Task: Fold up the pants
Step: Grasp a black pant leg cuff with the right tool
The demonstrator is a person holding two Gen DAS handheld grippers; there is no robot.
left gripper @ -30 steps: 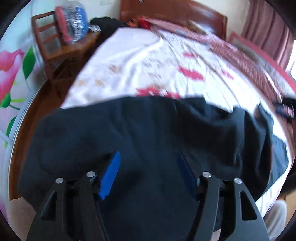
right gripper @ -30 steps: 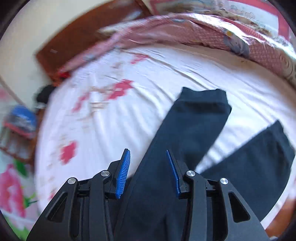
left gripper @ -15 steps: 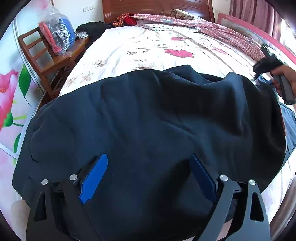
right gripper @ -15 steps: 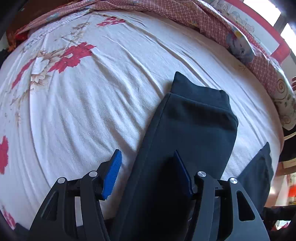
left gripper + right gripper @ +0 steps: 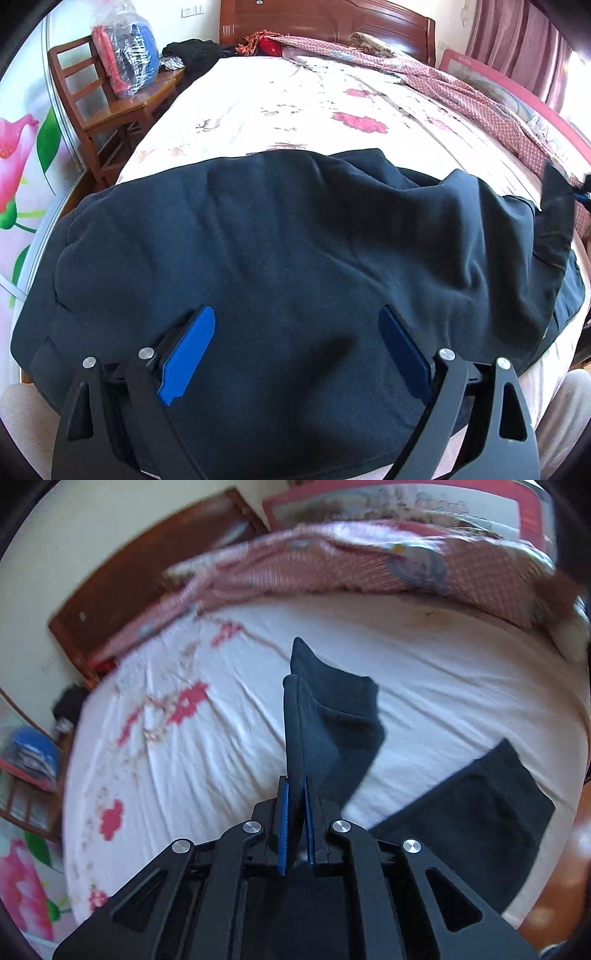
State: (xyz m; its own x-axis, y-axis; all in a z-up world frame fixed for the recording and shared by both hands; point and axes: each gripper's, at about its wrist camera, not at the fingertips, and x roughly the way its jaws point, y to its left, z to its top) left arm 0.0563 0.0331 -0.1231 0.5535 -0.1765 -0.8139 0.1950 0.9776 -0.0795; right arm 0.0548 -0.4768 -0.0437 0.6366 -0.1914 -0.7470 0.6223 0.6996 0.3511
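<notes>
Dark navy pants lie across the near end of the bed. My left gripper is open, its blue pads spread wide just above the waist part of the pants. In the right wrist view my right gripper is shut on the edge of one pant leg, which is lifted and folded upright off the sheet. The other leg lies flat at the lower right near the bed edge. In the left wrist view the raised leg cuff shows at the far right.
The bed has a white sheet with red flowers. A pink checked quilt lies along the far side. A wooden headboard stands behind. A wooden chair with a plastic-wrapped bundle stands left of the bed.
My right gripper has closed on the pant leg and lifted it off the sheet. My left gripper has stayed open over the waist area.
</notes>
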